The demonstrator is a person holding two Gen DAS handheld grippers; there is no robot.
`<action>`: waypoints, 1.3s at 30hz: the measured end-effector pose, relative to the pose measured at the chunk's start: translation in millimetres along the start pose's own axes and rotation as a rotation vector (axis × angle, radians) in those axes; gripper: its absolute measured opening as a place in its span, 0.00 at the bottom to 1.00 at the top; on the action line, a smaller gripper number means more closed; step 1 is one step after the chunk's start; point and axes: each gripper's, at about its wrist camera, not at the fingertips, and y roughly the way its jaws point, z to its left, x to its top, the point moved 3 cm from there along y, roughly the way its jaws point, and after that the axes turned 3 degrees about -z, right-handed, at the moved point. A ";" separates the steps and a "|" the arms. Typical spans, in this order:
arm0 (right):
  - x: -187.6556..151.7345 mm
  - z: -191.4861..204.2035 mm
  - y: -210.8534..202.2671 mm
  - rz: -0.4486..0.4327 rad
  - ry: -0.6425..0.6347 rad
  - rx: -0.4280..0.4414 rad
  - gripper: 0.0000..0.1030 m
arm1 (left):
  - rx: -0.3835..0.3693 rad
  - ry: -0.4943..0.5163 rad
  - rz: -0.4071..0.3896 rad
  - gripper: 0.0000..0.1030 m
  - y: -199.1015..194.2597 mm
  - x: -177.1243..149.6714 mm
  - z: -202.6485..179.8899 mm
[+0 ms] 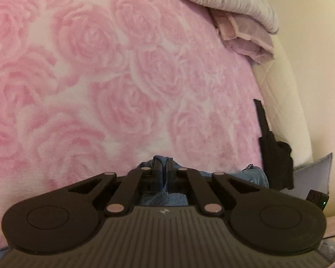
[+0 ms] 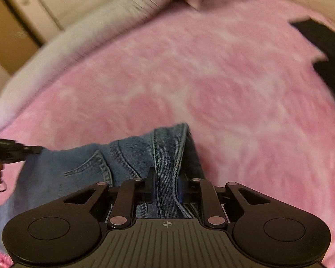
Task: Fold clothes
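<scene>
The blue jeans point(image 2: 131, 163) lie on the pink rose-pattern blanket point(image 1: 100, 78), at its near edge, and both grippers now have hold of them — this looks like the grasping step before a fold. The left gripper point(image 1: 163, 167) has its fingers pressed almost together on a small bunch of denim. The right gripper point(image 2: 167, 181) pinches a thick seamed fold of the jeans between its fingers, beside the back pocket point(image 2: 89, 165). In the right wrist view the tip of the left gripper touches the far left edge of the denim. The next move, I think, calls for lifting both held points together and carrying them evenly across the blanket — if one grip slips, the fold becomes crooked. A black garment point(image 1: 277, 160) lies at the blanket's right edge, well apart from the jeans.
</scene>
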 end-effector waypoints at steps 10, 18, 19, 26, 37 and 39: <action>24.8 22.9 -24.6 -0.148 -0.052 -0.226 0.44 | 0.198 0.031 -0.342 0.10 -73.1 -7.2 9.1; -34.8 65.9 -33.4 -0.073 -0.079 -0.121 0.44 | 0.169 0.170 -0.214 0.10 -99.9 -102.5 7.8; -46.8 67.5 -24.5 -0.051 -0.096 -0.150 0.44 | 0.185 0.176 -0.211 0.10 -93.1 -108.0 16.9; -80.5 66.0 -29.5 -0.114 -0.027 -0.285 0.44 | 0.193 0.113 -0.338 0.03 -109.5 -114.4 64.7; -124.3 26.0 -71.5 -0.148 0.678 0.000 0.44 | 0.118 -0.072 -0.280 0.03 -180.0 -229.0 49.0; -125.1 14.9 -68.0 -0.169 0.700 0.026 0.44 | 0.125 -0.088 -0.304 0.03 -181.9 -242.7 57.7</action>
